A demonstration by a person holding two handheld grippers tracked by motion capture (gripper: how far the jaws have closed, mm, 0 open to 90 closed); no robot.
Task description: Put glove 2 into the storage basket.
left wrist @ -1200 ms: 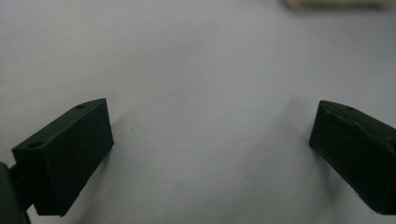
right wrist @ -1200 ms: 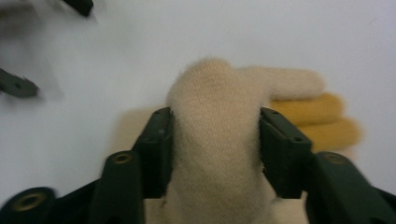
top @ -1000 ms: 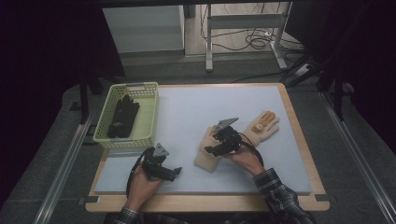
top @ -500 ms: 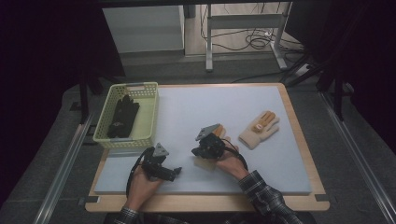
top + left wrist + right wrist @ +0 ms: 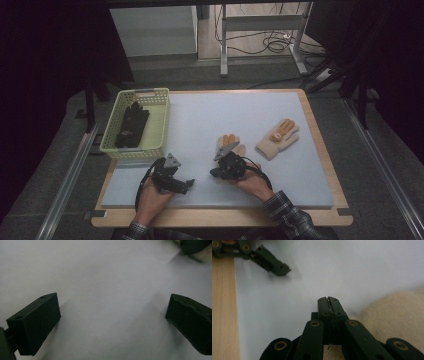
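Beside the basket [image 5: 135,125] holding black gloves [image 5: 131,125], a cream glove [image 5: 227,146] is dragged by the right gripper [image 5: 220,172]; another glove [image 5: 278,138] lies farther right. Left gripper [image 5: 112,315] view: jaws spread over bare bench [image 5: 100,272]. Right gripper view: jaws pinched on glove fabric, apparently. Grip should be kept firm, travel low toward the basket.

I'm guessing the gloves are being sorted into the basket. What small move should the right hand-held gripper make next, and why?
Probably carry on leftward toward the basket. The right hand-held gripper looks shut with a cream glove beside it, likely pinched, and black gloves already lie in the basket. The left hand-held gripper is open over bare mat.
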